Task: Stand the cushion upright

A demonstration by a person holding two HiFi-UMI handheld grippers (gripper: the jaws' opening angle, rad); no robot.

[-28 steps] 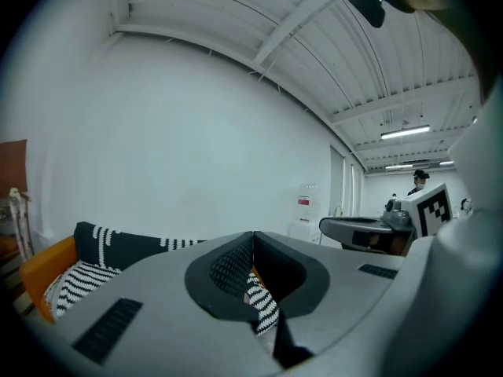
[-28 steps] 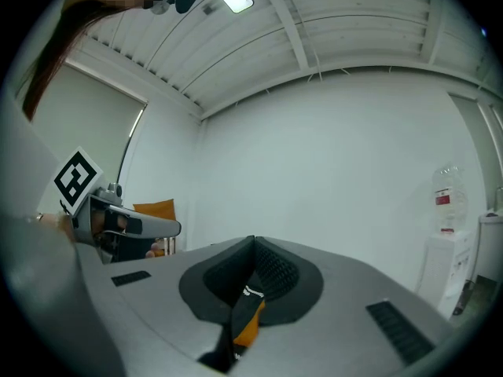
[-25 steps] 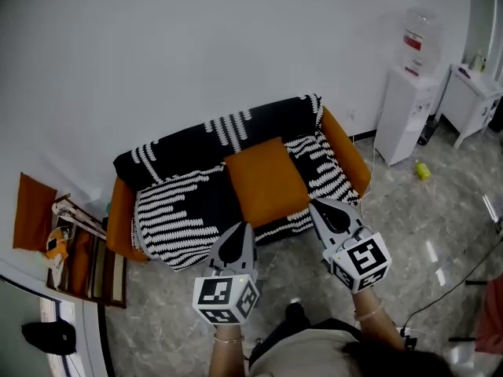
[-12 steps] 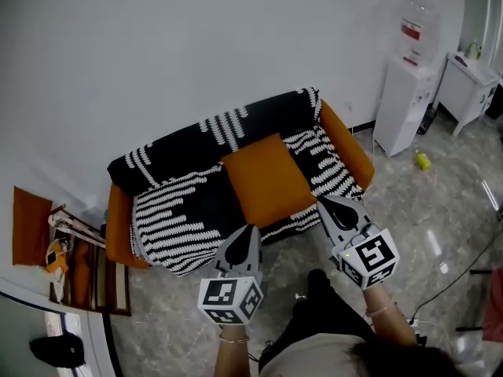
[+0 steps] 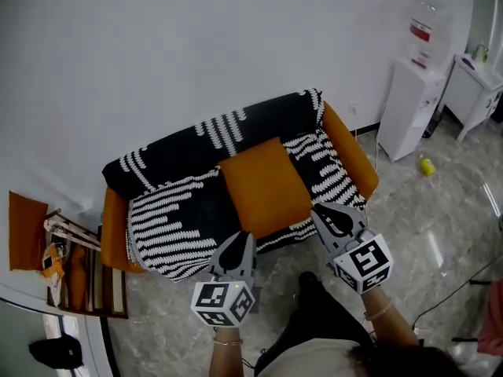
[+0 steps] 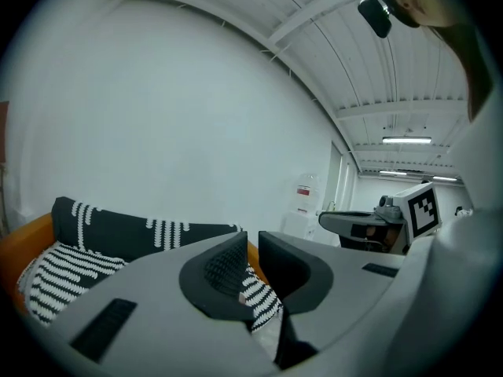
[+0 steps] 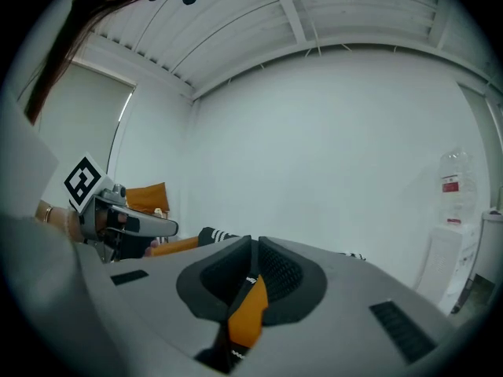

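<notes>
Square orange fabric cushion (image 5: 266,187) lies flat on the seat of the orange-armed sofa (image 5: 348,149), on top of the black-and-white striped knit throw (image 5: 169,218), with its far edge up by the backrest. Not upright yet.

Left tool (image 5: 242,236) and right tool (image 5: 317,209) sit at the cushion's near edge, one by each front corner. Can't confirm contact from the head view.

Both tools' jaws are opening, gap narrow, nothing between the pads. The left gripper view shows only throw through the slot; the right gripper view shows orange cushion beyond the tips.

Reads as pre-grasp. Two tools spaced along the near edge would let the soft cushion lift evenly and tip back against the backrest without folding.

Risk: pinching the throw along with the cushion.
</notes>
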